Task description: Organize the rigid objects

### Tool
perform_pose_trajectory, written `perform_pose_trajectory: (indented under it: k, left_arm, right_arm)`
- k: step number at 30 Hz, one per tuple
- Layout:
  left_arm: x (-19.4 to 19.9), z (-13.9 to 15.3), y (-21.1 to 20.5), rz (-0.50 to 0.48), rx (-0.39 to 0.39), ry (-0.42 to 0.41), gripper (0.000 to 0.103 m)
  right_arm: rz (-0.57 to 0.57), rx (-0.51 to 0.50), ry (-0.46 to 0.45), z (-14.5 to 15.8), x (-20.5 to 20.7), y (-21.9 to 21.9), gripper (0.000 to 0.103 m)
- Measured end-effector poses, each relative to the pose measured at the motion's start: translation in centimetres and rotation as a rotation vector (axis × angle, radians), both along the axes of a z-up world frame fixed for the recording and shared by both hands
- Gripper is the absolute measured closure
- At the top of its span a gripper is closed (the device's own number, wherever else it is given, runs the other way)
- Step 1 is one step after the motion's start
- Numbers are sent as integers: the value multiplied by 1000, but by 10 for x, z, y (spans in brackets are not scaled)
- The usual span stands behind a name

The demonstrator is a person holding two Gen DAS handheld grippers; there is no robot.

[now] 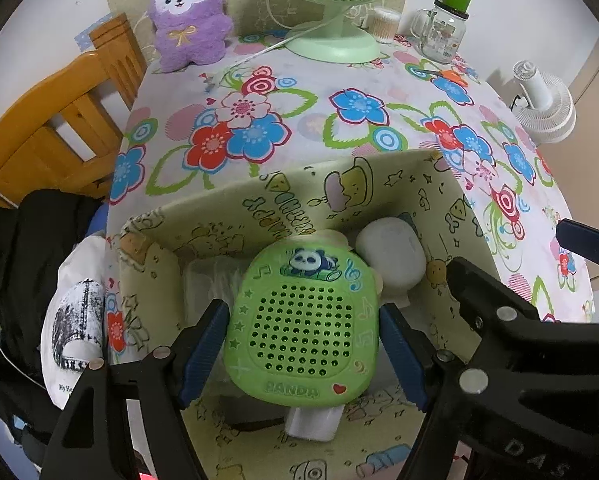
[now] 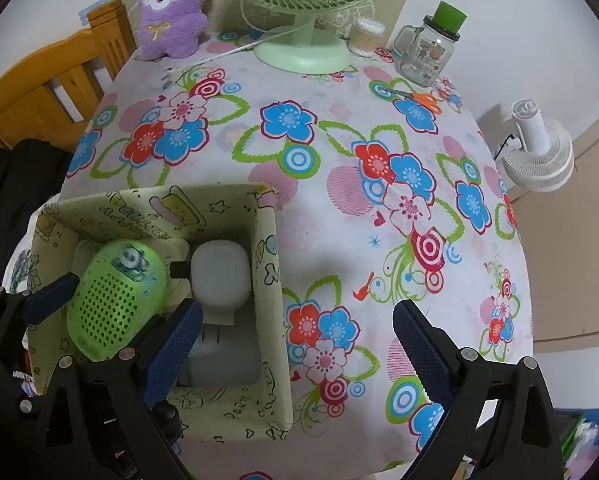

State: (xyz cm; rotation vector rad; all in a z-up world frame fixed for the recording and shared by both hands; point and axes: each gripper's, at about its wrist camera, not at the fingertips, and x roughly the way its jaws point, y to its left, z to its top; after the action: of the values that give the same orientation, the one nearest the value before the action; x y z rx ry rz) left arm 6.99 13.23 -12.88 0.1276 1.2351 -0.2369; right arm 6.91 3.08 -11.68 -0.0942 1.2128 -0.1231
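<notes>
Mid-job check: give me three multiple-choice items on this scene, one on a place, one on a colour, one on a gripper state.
1. Where is the green panda speaker?
A. over the storage box
B. beside the desk fan
C. on the chair

2. What colour is the glass jar lid?
A. orange
B. green
C. white

3. How is the right gripper?
A. shut on the speaker
B. shut on scissors
C. open

Key: A, it hangs over the box between the left gripper's fingers; B, the cap is green; C, its fingers are spread over the tablecloth, holding nothing.
</notes>
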Motion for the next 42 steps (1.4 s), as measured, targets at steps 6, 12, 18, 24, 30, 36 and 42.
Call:
perform_pose_trajectory:
  k: [6, 12, 18, 24, 30, 36, 42]
  left_arm:
    - [-1, -4, -12, -52, -23, 24, 18]
    - [-4, -4, -17, -72, -27, 41, 9]
    - [-5, 0, -16, -70, -7, 31, 5]
    - [-8, 10, -13, -63, 9, 15, 4]
    - [-14, 21, -14, -50, 20, 4, 4]
    - [-23, 34, -20, -12, -17, 4, 4]
    - [-32, 49, -29, 17, 0, -34, 4]
  right_arm:
    - [-17, -5, 12, -3, -1, -4, 5]
    - [-24, -4, 25, -5, -5, -6, 5]
    - [-23, 4, 15, -3, -6, -6, 5]
    - [-18, 33, -9, 5, -9, -3, 5]
    - [2, 63, -38, 15, -16, -5, 5]
    - [31, 93, -65, 29, -26, -16, 5]
    - [77, 113, -98, 45, -36, -31, 5]
